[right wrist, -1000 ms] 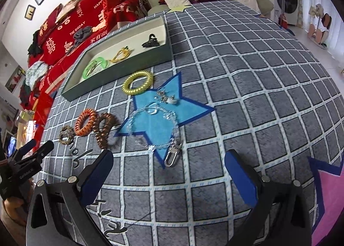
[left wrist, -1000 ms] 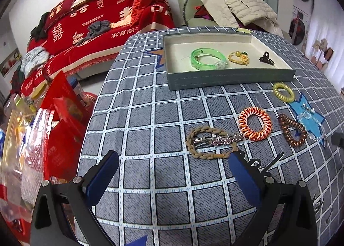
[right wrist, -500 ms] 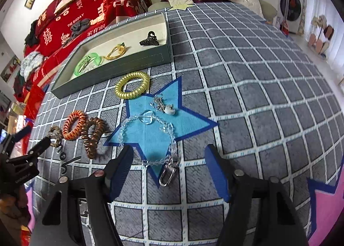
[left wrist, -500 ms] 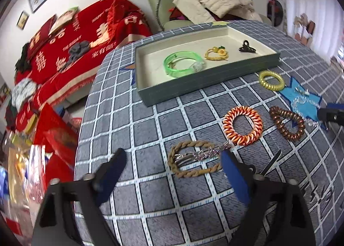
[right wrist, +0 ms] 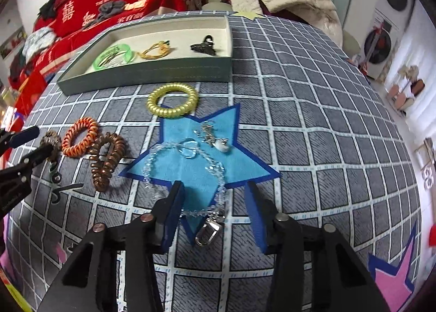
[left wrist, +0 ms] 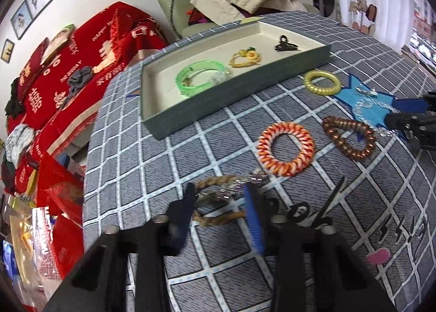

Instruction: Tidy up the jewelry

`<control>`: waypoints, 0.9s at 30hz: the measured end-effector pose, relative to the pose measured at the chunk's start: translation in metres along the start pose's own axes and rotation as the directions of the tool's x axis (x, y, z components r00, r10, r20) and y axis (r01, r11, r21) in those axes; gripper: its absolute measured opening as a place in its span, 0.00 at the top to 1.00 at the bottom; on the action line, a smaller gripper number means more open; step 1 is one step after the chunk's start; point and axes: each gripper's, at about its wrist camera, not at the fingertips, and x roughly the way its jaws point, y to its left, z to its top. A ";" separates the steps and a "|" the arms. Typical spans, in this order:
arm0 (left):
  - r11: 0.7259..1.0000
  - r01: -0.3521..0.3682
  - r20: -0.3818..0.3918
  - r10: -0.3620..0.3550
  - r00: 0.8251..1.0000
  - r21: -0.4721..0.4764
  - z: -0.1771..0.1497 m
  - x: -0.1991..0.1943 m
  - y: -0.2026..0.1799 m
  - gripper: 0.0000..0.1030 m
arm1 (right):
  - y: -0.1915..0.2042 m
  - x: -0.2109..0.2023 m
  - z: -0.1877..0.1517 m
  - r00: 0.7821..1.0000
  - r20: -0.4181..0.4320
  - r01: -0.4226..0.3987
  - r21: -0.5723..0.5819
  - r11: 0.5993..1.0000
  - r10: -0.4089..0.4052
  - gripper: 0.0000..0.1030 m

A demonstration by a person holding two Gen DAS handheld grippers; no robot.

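Both handheld tools share one build: the left gripper (left wrist: 220, 219) and the right gripper (right wrist: 215, 216) have matte black angular plastic arms; each finger carries a flat blue pad (right wrist: 256, 219); round silver screw heads (right wrist: 280, 217) sit at the finger pivots.

Jewelry partly sorted around the grey-green tray (left wrist: 239, 93)

Inside the tray lie a green bangle (left wrist: 200, 80), a yellow tie (left wrist: 245, 59) and a black claw clip (left wrist: 284, 45). In front of it on the cloth lie a yellow coil (right wrist: 173, 103), orange coil (left wrist: 285, 148), brown coil (left wrist: 348, 137), braided band (left wrist: 218, 200) and crystal chain (right wrist: 188, 170).
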 end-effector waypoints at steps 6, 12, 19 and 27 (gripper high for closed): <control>0.998 0.048 -0.008 -0.048 0.999 -0.040 0.000 -0.003 0.004 0.81 | 0.004 -0.001 0.001 1.000 -0.004 -0.016 -0.010 1.000 0.016 0.82; 0.986 0.084 0.017 -0.082 0.996 -0.143 0.001 -0.014 0.021 0.81 | 0.004 -0.003 0.000 0.999 0.013 -0.033 0.016 0.999 0.033 0.94; 0.982 0.092 0.032 -0.088 0.996 -0.163 0.002 -0.023 0.025 0.81 | -0.003 -0.016 0.000 0.997 0.047 -0.060 0.038 0.997 0.058 0.94; 0.977 0.085 0.042 -0.078 0.996 -0.195 0.013 -0.033 0.016 0.80 | -0.014 -0.016 -0.002 0.995 0.046 -0.093 0.082 0.992 0.090 0.94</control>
